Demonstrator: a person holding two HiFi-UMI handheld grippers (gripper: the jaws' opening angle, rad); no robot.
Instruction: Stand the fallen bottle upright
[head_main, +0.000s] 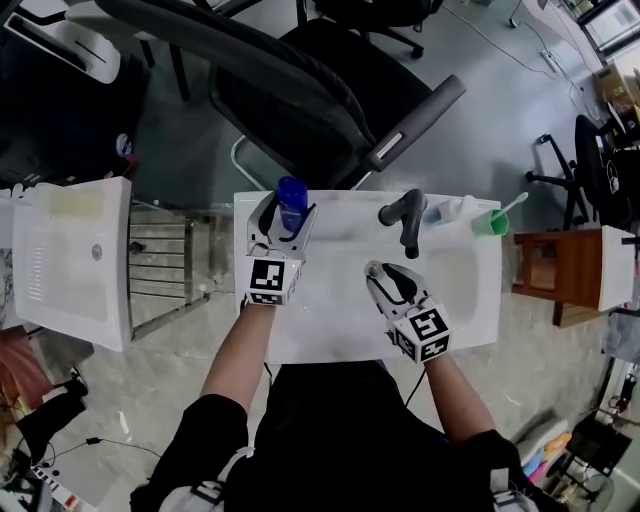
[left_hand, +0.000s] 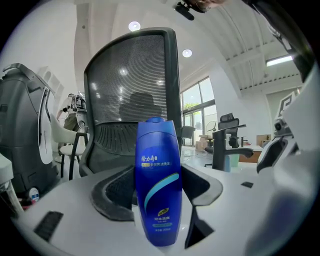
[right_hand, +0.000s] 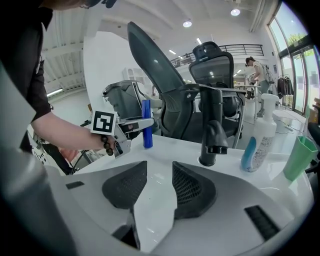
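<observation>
Bottle (left_hand: 157, 170) upright at white basin (head_main: 330, 330), tight in left gripper (left_hand: 157, 210); right gripper (right_hand: 159, 177) agape.

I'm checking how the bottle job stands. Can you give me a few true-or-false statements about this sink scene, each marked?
1. The blue bottle stands upright between the left gripper's jaws. True.
2. The right gripper holds the green cup. False: its jaws are apart and empty over the sink.
3. The faucet is black. True.
4. The pump bottle lies on its side. False: it stands upright beside the green cup.
</observation>
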